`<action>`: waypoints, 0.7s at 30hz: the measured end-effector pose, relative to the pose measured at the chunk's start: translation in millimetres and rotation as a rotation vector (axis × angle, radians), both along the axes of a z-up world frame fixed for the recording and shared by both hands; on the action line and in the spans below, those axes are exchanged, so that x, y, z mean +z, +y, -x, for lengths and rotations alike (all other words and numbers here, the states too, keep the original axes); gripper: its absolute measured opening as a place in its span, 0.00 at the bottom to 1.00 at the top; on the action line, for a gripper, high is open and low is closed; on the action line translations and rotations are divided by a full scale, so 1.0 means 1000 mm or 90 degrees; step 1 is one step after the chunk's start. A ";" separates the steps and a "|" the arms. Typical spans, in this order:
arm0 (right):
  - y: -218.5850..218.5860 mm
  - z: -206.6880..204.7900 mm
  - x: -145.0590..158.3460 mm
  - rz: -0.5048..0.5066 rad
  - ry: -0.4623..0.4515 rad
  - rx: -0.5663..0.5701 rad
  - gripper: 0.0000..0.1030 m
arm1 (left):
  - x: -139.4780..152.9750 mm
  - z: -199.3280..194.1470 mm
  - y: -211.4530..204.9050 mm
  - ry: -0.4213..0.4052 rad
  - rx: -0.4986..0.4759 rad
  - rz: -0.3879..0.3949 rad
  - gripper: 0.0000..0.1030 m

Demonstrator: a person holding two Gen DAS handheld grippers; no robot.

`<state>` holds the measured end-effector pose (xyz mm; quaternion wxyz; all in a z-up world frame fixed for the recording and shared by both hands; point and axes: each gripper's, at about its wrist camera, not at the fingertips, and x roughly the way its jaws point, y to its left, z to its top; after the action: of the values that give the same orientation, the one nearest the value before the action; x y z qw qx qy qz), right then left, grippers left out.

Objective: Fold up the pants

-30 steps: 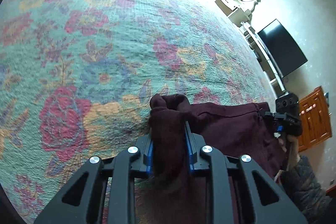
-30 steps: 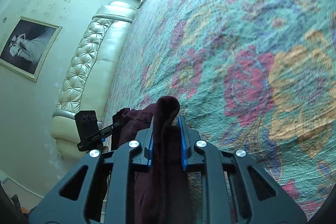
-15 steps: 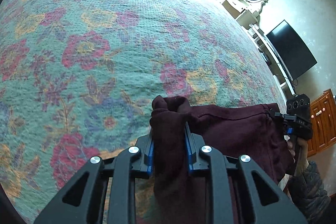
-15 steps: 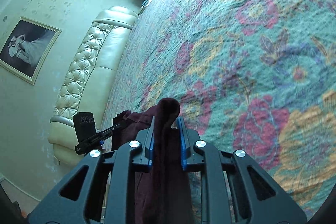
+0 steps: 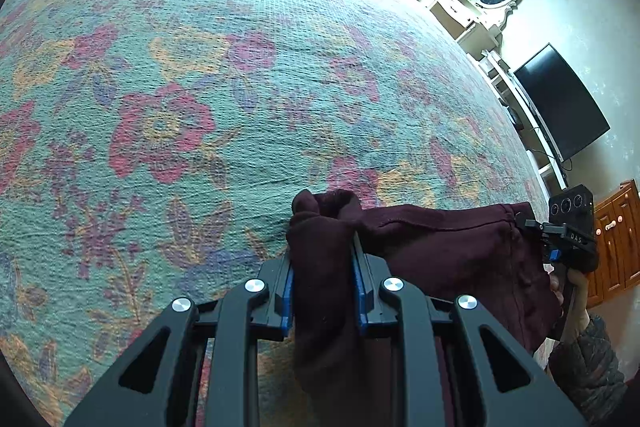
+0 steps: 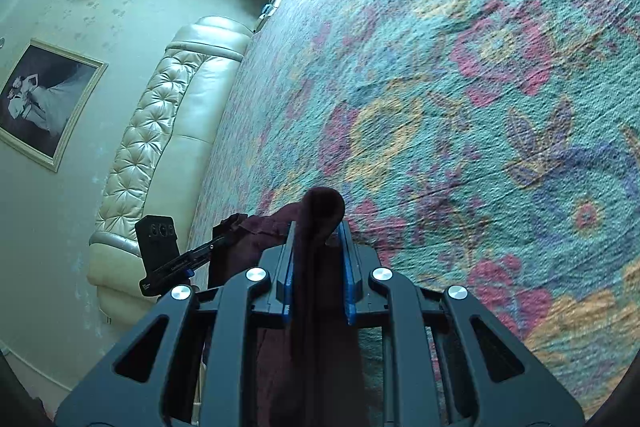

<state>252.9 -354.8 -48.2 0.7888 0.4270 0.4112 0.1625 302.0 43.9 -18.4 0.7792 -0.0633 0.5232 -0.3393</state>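
The left tool (image 5: 323, 259) is closed on a bunched fold of the dark maroon pants (image 5: 448, 247), which bulges up between its blue-padded fingers (image 5: 286, 291). From that pinch the fabric stretches in a taut band toward the right side of the bed, where the right tool (image 5: 536, 227) clamps its other end, a hand (image 5: 568, 287) gripping its handle. In the right wrist view, the right tool (image 6: 318, 247) is likewise closed on a rolled fold of the pants (image 6: 320, 211), the cloth hanging down between its fingers and running left to the left tool (image 6: 224, 227). The pants are held above the floral bedspread (image 5: 180, 87), near the bed's closer edge. A tufted cream headboard (image 6: 152, 131) stands along the bed's left edge under a framed photograph (image 6: 44, 99). A dark television (image 5: 560, 103) hangs on the wall to the right.
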 end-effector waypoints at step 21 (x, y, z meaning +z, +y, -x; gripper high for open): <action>-0.017 0.003 -0.027 -0.060 0.032 -0.005 0.26 | -0.015 -0.008 0.016 0.022 0.005 0.061 0.53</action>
<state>249.9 -372.1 -74.8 0.7579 0.4693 0.4212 0.1674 310.5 59.5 -33.7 0.7676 -0.1089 0.5192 -0.3597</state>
